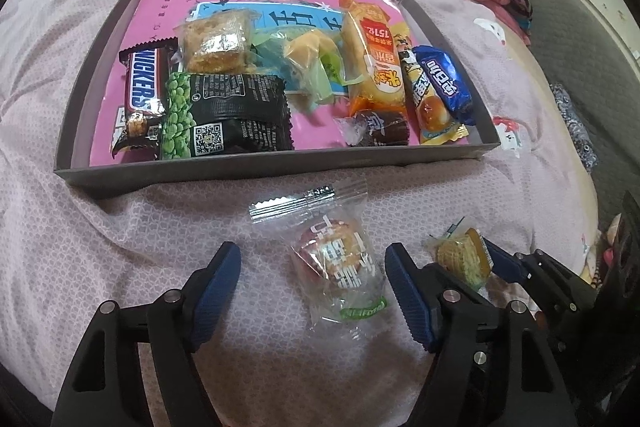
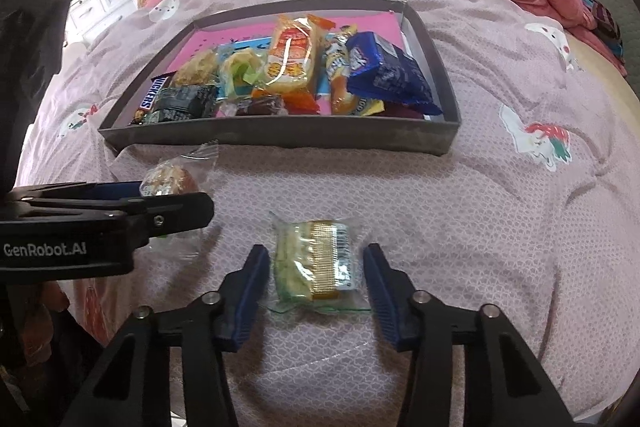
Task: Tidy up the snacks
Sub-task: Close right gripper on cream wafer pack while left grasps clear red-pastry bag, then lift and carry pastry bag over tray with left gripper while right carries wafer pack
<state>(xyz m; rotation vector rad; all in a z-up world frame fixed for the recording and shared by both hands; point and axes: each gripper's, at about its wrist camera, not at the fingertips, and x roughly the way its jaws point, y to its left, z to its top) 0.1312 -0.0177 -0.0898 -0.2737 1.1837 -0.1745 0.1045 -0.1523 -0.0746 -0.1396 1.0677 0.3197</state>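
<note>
While both tongs, left (image 1: 312, 291) and right (image 2: 316, 275), stand spread around loose snacks low in frame, crinkly wrappers may slip on the soft bed (image 2: 500, 227).

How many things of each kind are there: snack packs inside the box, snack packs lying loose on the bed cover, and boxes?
Boxed snack packs: 8 visible
Loose snack packs: 2
Box: 1
Total: 11
</note>
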